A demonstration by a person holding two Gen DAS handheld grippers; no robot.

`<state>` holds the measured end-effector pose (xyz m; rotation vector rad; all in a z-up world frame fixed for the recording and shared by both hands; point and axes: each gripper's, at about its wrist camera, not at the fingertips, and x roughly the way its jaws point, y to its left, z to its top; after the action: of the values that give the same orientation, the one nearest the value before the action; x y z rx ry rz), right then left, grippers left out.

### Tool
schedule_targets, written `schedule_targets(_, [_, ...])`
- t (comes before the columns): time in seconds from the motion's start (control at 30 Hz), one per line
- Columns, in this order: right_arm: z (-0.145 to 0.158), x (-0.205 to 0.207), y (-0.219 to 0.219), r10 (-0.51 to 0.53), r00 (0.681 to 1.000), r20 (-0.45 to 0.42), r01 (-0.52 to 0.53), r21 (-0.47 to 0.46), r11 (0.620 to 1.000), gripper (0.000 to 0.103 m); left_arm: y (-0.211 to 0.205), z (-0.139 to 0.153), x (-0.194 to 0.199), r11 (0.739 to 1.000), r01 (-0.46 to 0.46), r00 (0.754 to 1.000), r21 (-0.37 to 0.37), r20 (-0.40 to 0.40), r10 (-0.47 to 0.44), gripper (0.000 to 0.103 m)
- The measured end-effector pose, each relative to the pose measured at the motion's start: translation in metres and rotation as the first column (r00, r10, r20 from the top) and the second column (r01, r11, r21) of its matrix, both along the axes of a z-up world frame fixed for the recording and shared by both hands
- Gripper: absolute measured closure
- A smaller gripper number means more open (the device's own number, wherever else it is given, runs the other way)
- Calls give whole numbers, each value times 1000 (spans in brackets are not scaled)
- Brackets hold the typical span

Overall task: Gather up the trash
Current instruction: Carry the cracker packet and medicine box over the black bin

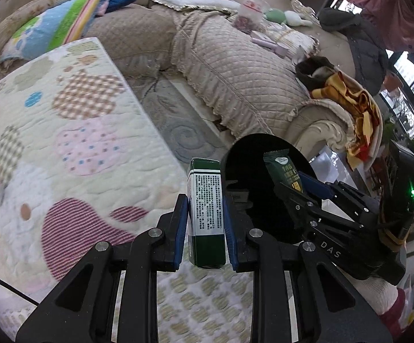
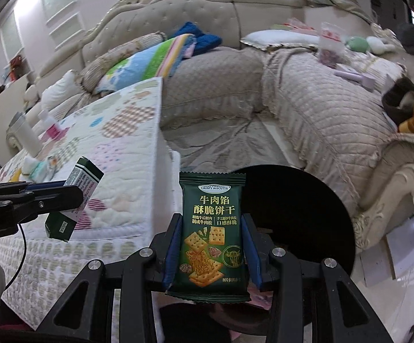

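Note:
My left gripper (image 1: pixel 205 217) is shut on a small green and white carton (image 1: pixel 206 214), held upright between its blue pads. My right gripper (image 2: pixel 211 237) is shut on a dark green biscuit packet (image 2: pixel 212 228) with cracker pictures on it. Just beyond both grippers gapes a round black bin (image 1: pixel 252 177), its dark mouth (image 2: pixel 301 214) lying behind the packet. In the left wrist view the right gripper (image 1: pixel 295 185) reaches in from the right with the packet (image 1: pixel 282 171) over the bin. In the right wrist view the left gripper (image 2: pixel 72 197) holds the carton (image 2: pixel 75 197) at the left.
A quilted patchwork cover (image 1: pixel 64 143) lies over a low table at the left, with a white bottle (image 2: pixel 25 134) and small wrappers (image 2: pixel 37 167) on it. A beige sofa (image 1: pixel 235 65) strewn with cushions, clothes and toys curves behind. A grey rug (image 1: pixel 172 120) lies between table and sofa.

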<state>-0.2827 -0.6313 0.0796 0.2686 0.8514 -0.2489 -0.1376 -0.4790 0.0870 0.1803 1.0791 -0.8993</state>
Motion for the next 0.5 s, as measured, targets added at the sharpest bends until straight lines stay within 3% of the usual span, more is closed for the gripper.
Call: schedule_targets(0.5, [-13, -14, -37, -89, 996, -27, 90, 9, 996, 64, -51, -17, -9, 998, 64, 996, -7, -55, -65, 81])
